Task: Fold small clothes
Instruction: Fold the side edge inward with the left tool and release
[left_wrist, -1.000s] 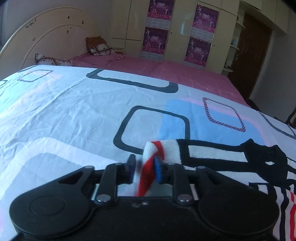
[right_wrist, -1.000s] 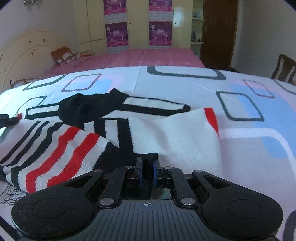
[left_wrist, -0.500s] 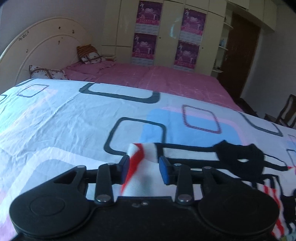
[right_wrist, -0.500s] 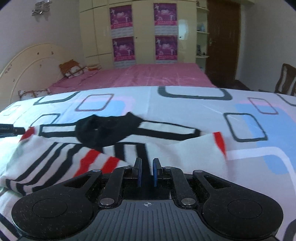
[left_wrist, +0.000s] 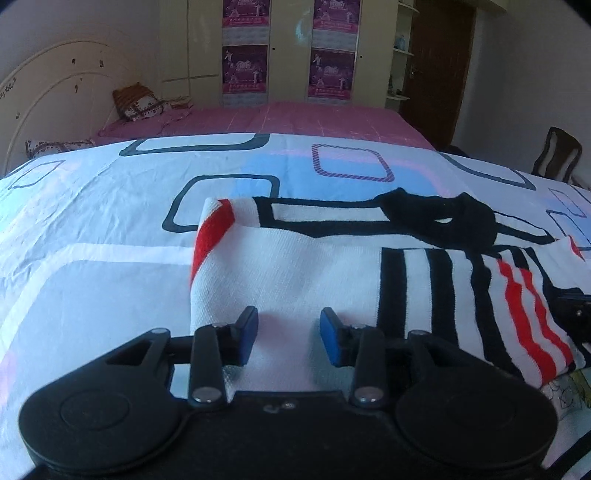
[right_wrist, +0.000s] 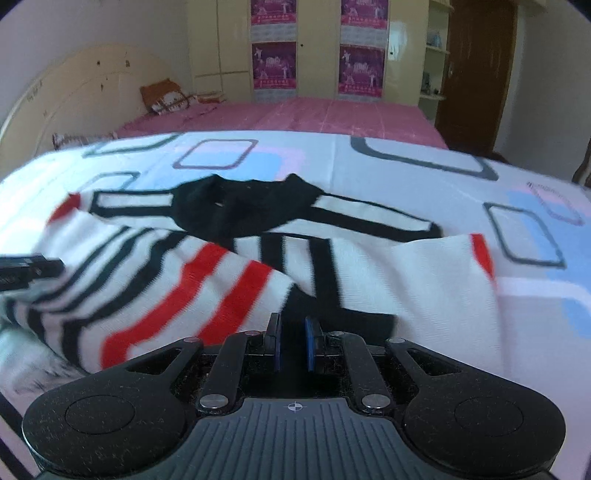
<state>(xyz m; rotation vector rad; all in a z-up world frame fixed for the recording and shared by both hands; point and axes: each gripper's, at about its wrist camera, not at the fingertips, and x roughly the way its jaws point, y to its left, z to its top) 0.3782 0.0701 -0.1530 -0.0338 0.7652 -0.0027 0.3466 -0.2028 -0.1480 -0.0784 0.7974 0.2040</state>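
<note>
The left gripper (left_wrist: 289, 334) has just been opening, its jaws apart over the striped knit garment (left_wrist: 295, 273). The right gripper (right_wrist: 292, 345) pinches its soft, limp hem; take the edges.

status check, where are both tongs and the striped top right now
Left tongs just opened, pads clear of the white sleeve lying between them. Right tongs shut on the striped top. Top lies half folded on the bedsheet. Nothing in the way.
</note>
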